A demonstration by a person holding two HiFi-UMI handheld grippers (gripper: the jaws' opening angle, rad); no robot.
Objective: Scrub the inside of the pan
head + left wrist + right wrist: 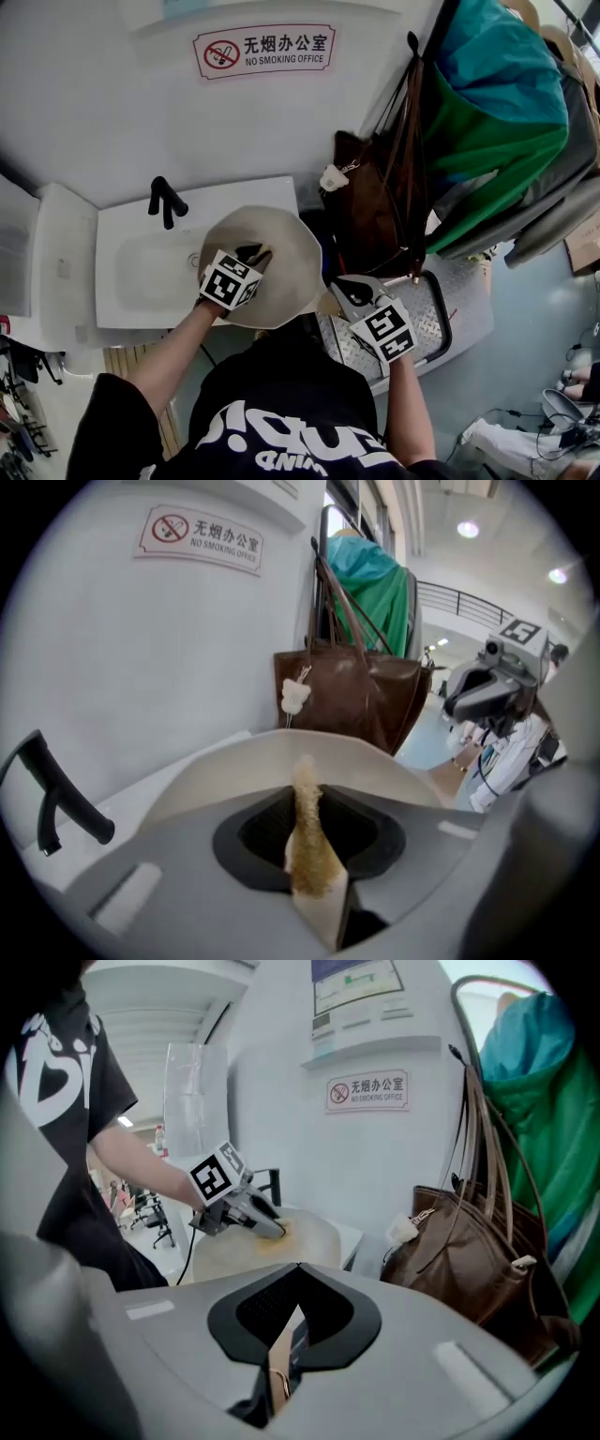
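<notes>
The pan (291, 253) looks smooth and matt, pale beige. The scouring pad (307, 841) is rough, fibrous and yellow-brown. The sink (127, 277) is glossy white ceramic, and its tap (166, 200) is matt black. The bag (367, 208) is brown leather with a soft sheen. The tread plate (429, 317) is embossed bare metal.

A brown bag (375, 202) hangs beside the white sink (141, 272), no-smoking sign (264, 49) on the wall (94, 103).

Sign (264, 51) on the wall (112, 103), 12 o'clock, red-bordered: no-smoking pictogram beside "无烟办公室" over "NO SMOKING OFFICE"; white print on the shirt (281, 427), 6 o'clock, illegible.
</notes>
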